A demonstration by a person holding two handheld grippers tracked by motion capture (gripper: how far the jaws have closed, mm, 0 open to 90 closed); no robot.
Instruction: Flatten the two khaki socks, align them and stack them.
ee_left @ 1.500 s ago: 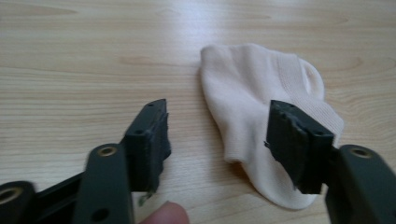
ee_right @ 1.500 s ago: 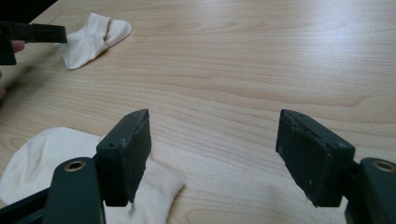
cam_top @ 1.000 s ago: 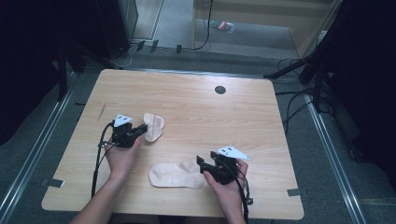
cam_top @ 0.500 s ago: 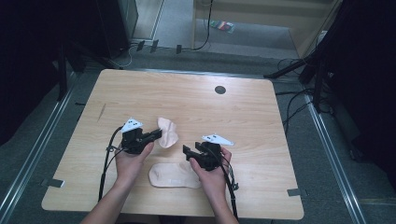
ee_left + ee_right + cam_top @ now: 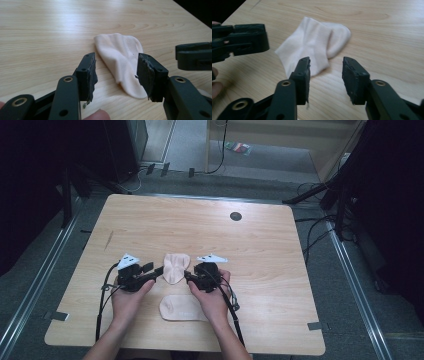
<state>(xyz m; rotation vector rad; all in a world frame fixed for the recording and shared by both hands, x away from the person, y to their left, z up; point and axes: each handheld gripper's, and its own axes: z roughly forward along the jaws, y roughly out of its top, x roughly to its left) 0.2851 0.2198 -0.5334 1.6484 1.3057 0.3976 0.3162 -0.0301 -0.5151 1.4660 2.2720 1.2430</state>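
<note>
Two pale socks on one wooden table: one sock between the grippers, another sock nearer the person. Two grippers, a left gripper and a right gripper, and one dark round hole in the tabletop

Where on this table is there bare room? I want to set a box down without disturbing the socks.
The far half is bare wood except a small dark hole; the right side is open too. It is crowded near the front, where both hand-held grippers, left and right, flank the upper sock above the lower sock.
</note>
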